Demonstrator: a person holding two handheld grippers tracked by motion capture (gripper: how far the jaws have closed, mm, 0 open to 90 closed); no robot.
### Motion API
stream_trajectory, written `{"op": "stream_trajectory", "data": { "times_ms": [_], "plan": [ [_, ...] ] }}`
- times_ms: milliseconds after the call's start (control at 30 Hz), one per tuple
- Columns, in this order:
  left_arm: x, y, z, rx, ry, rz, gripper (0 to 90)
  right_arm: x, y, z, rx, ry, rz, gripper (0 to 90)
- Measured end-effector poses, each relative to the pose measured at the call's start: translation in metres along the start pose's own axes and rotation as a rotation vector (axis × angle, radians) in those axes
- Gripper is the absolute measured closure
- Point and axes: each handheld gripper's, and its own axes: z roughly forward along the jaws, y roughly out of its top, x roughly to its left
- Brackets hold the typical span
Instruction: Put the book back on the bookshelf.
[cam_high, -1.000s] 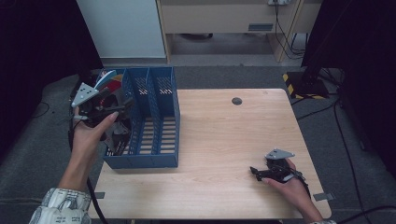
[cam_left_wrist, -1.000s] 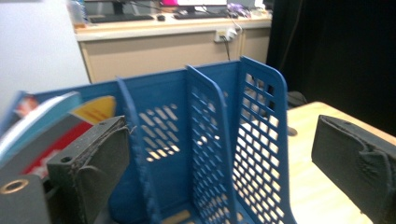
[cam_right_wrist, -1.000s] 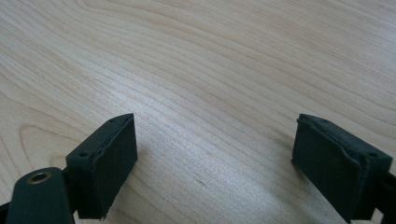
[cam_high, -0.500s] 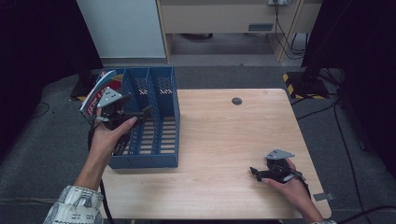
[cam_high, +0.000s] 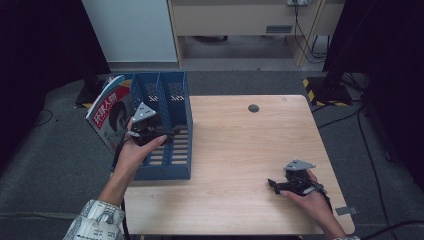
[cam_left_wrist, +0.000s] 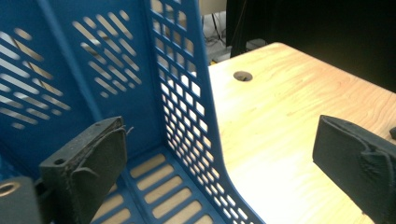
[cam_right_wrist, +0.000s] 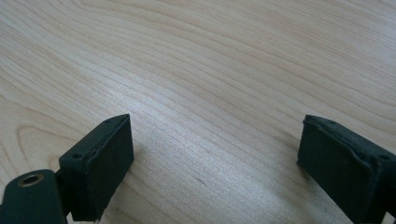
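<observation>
Left gripper (cam_high: 167, 131) over the blue file rack (cam_high: 177, 167), jaws spread wide and empty; magazine (cam_high: 111, 111) stands in the rack's leftmost slot.

In the left gripper view the jaws straddle the rack's perforated right wall (cam_left_wrist: 187, 107): one jaw inside the compartment above the slatted floor, the other out over the wooden table (cam_left_wrist: 289, 121), neither touching the wall. Magazine leans out to the left, just behind the left hand (cam_high: 134, 152). Right gripper (cam_high: 276, 184) rests low on the table near its front right corner, well apart from the rack, jaws wide, nothing between them.
</observation>
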Motion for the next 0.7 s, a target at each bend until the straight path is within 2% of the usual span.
{"op": "stream_trajectory", "data": {
  "times_ms": [100,367,467,533,567,667,700],
  "plan": [
    [-0.005,-0.001,0.004,0.006,-0.008,-0.011,3.2,0.0,0.0,0.0,-0.001,-0.001,0.0,10.9],
    [-0.03,-0.006,0.02,0.024,-0.045,0.0,3.7,0.0,0.0,0.0,0.0,-0.002,0.001,10.7],
    [-0.04,-0.008,0.029,0.05,-0.065,0.007,3.6,0.001,-0.001,0.0,0.0,-0.011,0.004,10.0],
    [-0.043,-0.008,0.031,0.052,-0.071,0.007,3.6,0.001,-0.001,0.0,0.002,-0.009,0.005,9.8],
    [-0.051,-0.008,0.038,0.053,-0.086,0.01,3.6,0.001,-0.001,-0.001,0.002,-0.011,0.006,9.6],
    [-0.057,-0.007,0.042,0.059,-0.1,0.016,3.6,0.001,-0.001,-0.001,0.004,-0.01,0.006,9.6],
    [-0.065,-0.006,0.047,0.056,-0.104,0.033,3.8,0.001,-0.001,-0.001,0.004,-0.01,0.005,9.5]
  ]
}}
